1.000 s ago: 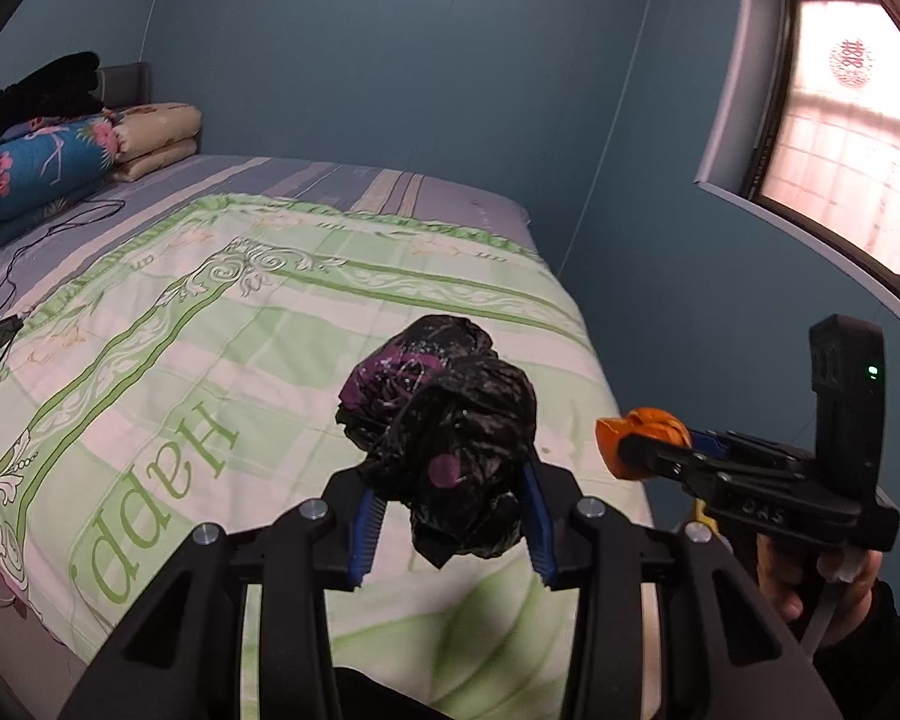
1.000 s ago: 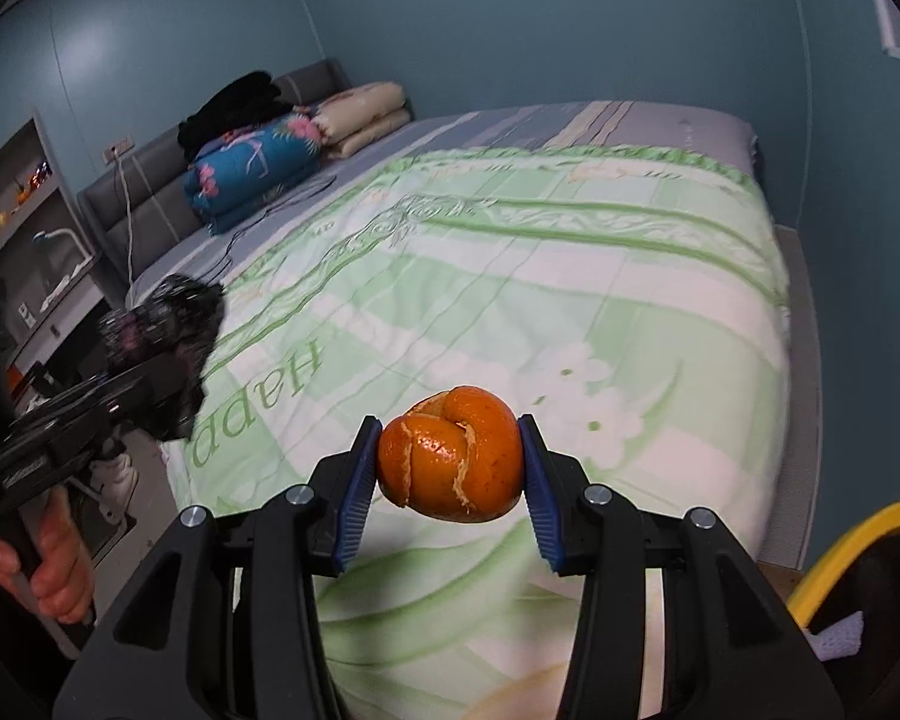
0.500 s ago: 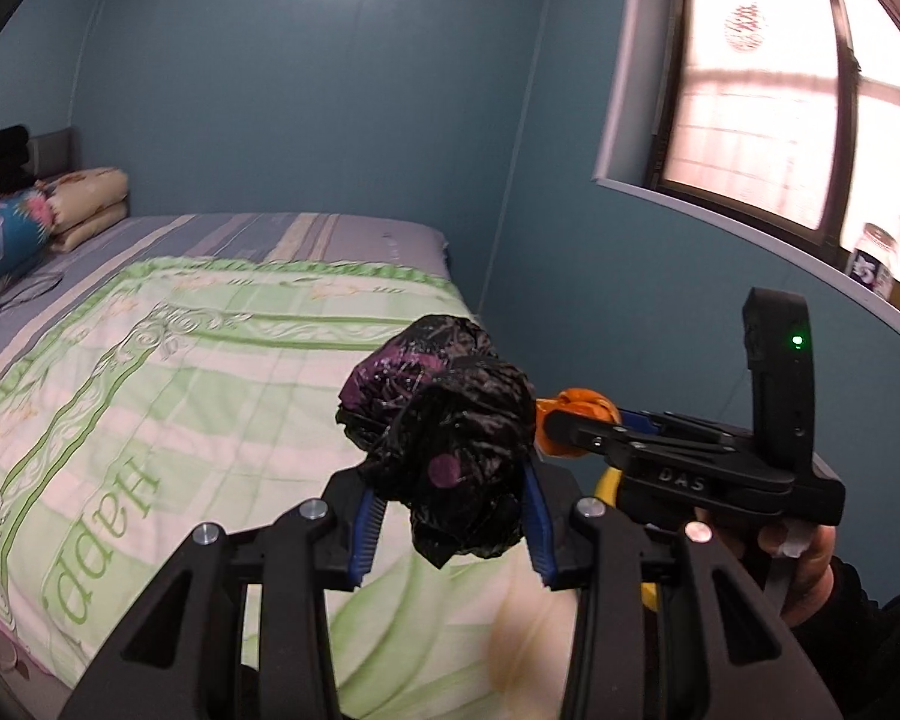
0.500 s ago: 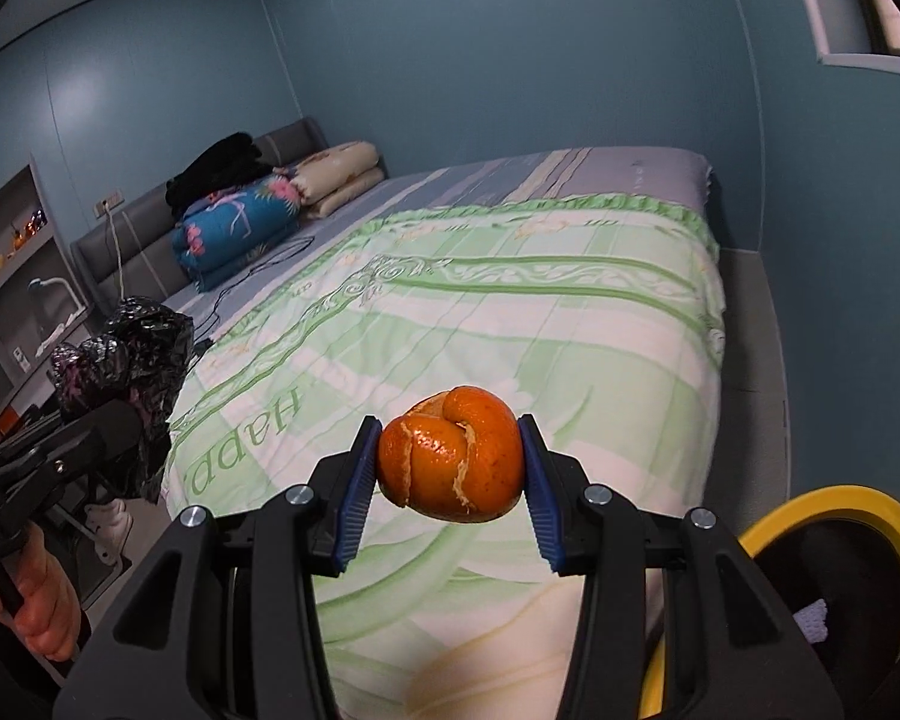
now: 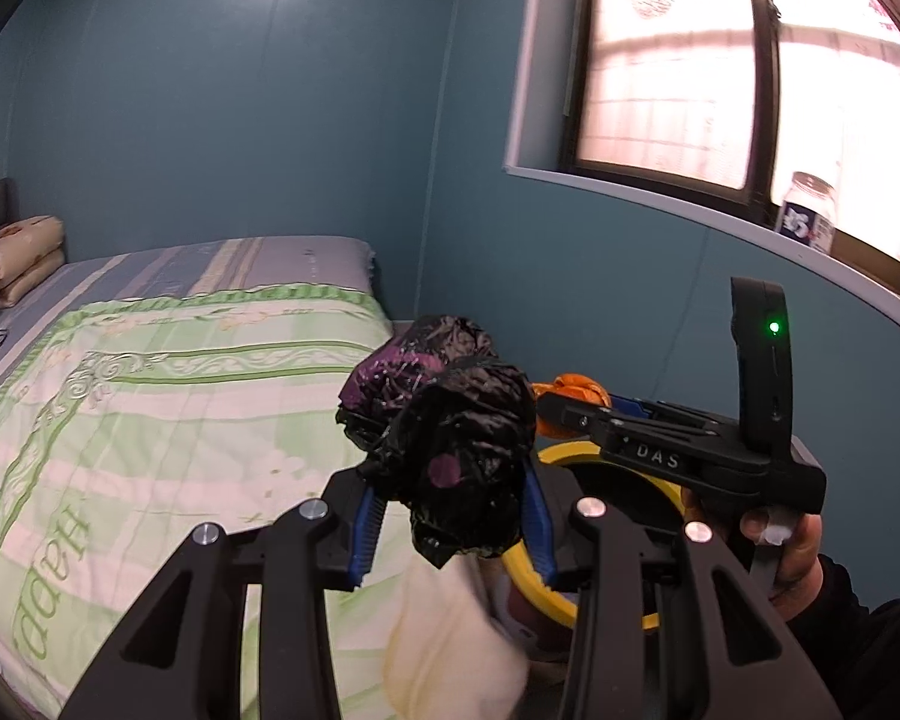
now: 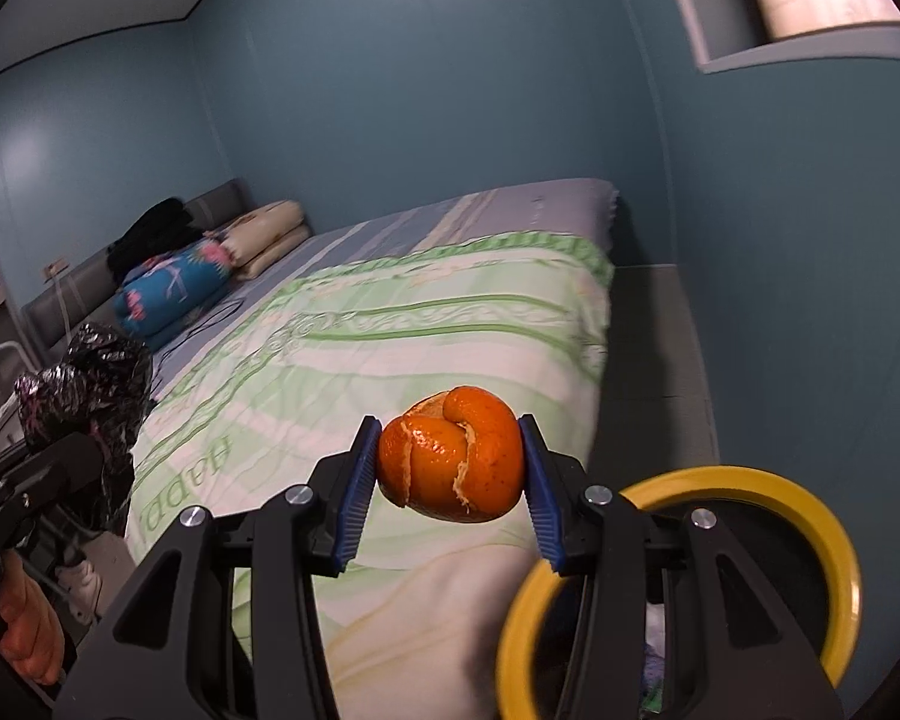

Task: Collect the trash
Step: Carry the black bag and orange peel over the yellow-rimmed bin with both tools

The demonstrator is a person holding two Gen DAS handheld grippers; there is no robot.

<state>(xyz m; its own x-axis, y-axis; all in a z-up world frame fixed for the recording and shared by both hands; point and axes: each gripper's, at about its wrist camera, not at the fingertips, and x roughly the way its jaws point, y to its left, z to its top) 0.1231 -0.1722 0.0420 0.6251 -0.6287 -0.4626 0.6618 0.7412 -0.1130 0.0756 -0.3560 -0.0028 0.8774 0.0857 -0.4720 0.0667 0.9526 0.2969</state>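
Note:
My left gripper (image 5: pixel 450 516) is shut on a crumpled black and purple plastic bag (image 5: pixel 450 438), held in the air above the bed's near corner. My right gripper (image 6: pixel 450 474) is shut on an orange peel (image 6: pixel 453 456). The peel also shows in the left wrist view (image 5: pixel 573 390), to the right of the bag. The bag shows at the left of the right wrist view (image 6: pixel 87 384). A trash bin with a yellow rim (image 6: pixel 822 534) stands on the floor low at the right, just below and right of the right gripper; it also shows in the left wrist view (image 5: pixel 561 453).
A bed with a green and white quilt (image 6: pixel 402 324) fills the left and middle. Pillows and folded blankets (image 6: pixel 174 288) lie at its head. A blue wall and a window sill with a jar (image 5: pixel 807 210) are on the right. A strip of floor (image 6: pixel 654 336) runs beside the bed.
Both grippers have swung to the right, away from the bed. The yellow-rimmed bin has come further into both views. Both grips are unchanged.

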